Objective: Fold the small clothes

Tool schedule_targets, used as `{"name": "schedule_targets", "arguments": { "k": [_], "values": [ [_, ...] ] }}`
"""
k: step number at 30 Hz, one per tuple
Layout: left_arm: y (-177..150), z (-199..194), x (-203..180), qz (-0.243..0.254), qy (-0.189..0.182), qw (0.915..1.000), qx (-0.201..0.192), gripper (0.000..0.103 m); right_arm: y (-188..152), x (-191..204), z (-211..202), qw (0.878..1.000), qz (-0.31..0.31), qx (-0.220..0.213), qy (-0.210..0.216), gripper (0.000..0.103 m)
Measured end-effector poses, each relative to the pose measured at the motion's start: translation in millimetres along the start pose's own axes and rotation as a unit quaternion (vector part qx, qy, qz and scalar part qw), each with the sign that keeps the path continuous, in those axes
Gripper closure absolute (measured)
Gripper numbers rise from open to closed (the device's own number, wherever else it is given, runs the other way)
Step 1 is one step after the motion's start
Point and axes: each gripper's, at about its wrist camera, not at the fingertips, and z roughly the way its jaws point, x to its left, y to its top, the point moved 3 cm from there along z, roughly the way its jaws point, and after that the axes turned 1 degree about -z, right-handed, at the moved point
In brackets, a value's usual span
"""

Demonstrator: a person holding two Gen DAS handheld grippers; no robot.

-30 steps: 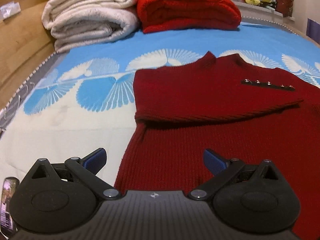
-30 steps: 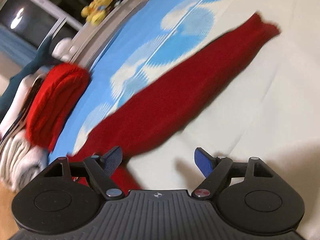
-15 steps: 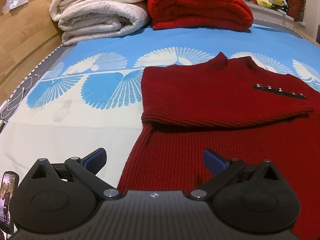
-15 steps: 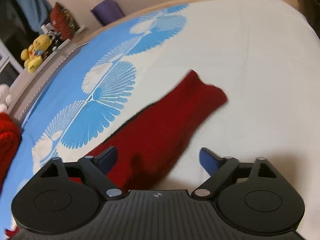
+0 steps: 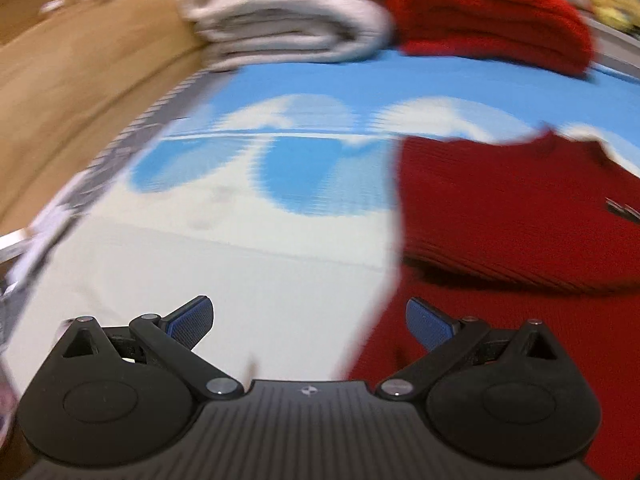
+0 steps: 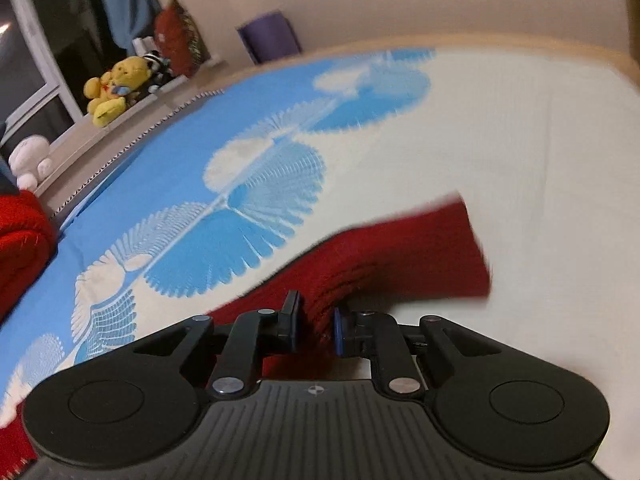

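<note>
Covering the bed, a blue-and-cream bedspread (image 6: 480, 128) meets seemingly wooden boarding (image 5: 80, 64).

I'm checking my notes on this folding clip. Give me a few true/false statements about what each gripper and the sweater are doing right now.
1. The right gripper is shut on the sweater sleeve. True.
2. The left gripper grips the sweater. False: its jaws stand open and hold nothing.
3. A folded red blanket lies beside folded white bedding. True.
4. The sweater is blue. False: it is dark red, on a blue and white bedspread.
5. A yellow plush toy sits on the ledge beside the bed. True.
</note>
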Motion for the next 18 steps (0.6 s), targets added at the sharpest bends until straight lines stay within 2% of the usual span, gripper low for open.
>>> {"name": "schedule_targets", "arguments": {
  "k": [2,5,7,10,13,15,16,17,18],
  "values": [
    [9.6,5.4,25.5,-0.039,0.031,0.9988,0.003,0.000,2.5,26.4,-15.3,0.997,-0.072,-0.030,-0.027,0.086],
    [21.4,8.0,55.1,-0.086,0.047,0.9952,0.003,0.000,-2.8,82.6,-42.8,0.976,-0.189,-0.100,-0.041,0.086],
    [25.7,9.4,68.7,-0.107,0.052,0.9929,0.004,0.000,-12.2,128.3,-65.4,0.960,-0.243,-0.136,-0.017,0.087],
    [29.0,12.3,78.5,-0.112,0.043,0.9927,0.014,0.000,-40.4,212.2,-113.0,0.929,-0.318,-0.179,0.067,0.087],
    [27.5,10.7,84.8,-0.113,0.020,0.9931,0.023,0.000,-91.3,295.2,-164.7,0.884,-0.388,-0.204,0.162,0.087],
    [26.7,11.4,89.3,-0.119,0.019,0.9924,0.026,0.000,-139.8,340.0,-192.3,0.851,-0.428,-0.189,0.239,0.086],
    [26.6,12.4,91.7,-0.121,0.023,0.9920,0.026,0.000,-168.4,357.7,-202.0,0.829,-0.456,-0.173,0.274,0.075],
    [25.7,14.3,93.8,-0.125,0.025,0.9914,0.030,0.000,-201.4,372.4,-208.3,0.802,-0.492,-0.145,0.307,0.062],
    [25.4,15.6,96.2,-0.130,0.023,0.9907,0.034,0.000,-232.9,380.8,-210.9,0.777,-0.528,-0.108,0.324,0.034]
  ]
}}
